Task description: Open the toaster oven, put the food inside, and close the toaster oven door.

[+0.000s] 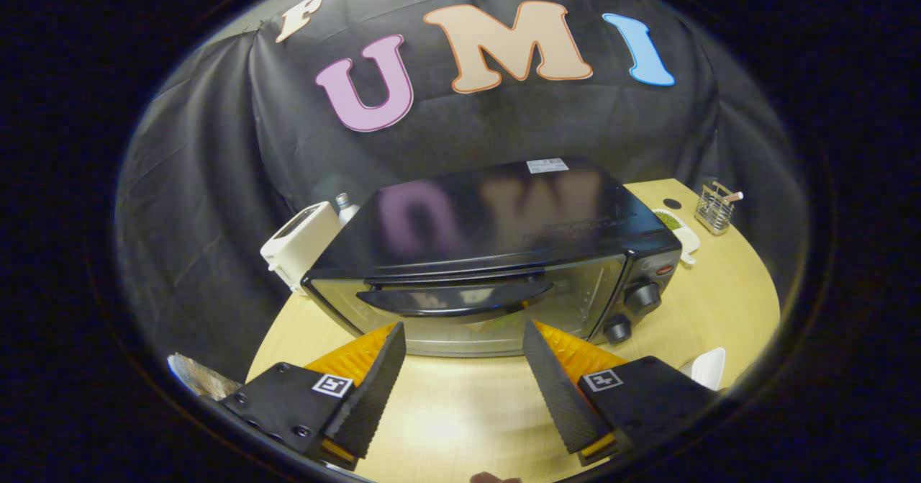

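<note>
The toaster oven (pixel 489 253) stands on the table (pixel 727 303), a white appliance (pixel 301 245) seemingly behind its left.

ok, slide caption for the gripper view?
Open gripper with nothing between its fingers, facing the closed glass door of the black toaster oven on the light wooden table.

Likely a staged booth: cloth wall (pixel 216 181), wooden table (pixel 727 303).

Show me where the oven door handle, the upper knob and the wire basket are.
Oven door handle (pixel 455 300): gripper view, middle of the black bar.
Upper knob (pixel 642 297): gripper view, its round face.
Wire basket (pixel 714 211): gripper view, its front wall.
Gripper (pixel 464 339): gripper view, open, short of the handle.
</note>
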The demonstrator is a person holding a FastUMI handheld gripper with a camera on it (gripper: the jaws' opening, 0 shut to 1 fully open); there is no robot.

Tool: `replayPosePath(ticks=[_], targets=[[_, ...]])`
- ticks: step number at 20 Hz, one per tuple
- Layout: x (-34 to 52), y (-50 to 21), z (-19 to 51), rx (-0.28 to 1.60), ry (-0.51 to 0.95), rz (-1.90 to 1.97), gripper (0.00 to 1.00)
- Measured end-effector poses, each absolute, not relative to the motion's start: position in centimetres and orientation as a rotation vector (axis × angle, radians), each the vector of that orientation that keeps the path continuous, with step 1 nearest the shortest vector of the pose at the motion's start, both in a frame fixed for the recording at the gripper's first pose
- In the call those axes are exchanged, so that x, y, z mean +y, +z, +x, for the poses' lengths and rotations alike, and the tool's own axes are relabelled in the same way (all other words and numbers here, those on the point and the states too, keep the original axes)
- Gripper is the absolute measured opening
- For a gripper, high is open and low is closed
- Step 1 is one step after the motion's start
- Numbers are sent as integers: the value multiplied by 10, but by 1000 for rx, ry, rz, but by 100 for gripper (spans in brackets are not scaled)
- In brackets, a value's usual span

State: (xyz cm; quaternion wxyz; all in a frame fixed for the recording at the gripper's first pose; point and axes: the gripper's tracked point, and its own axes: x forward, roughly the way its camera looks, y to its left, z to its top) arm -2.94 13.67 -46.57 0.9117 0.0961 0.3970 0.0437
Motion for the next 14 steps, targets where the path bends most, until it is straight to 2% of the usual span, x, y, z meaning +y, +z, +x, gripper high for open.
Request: replayPosePath(ticks=[6,14], targets=[[125,-403,-8,685,114,157,99],[103,-259,45,423,127,112,99]])
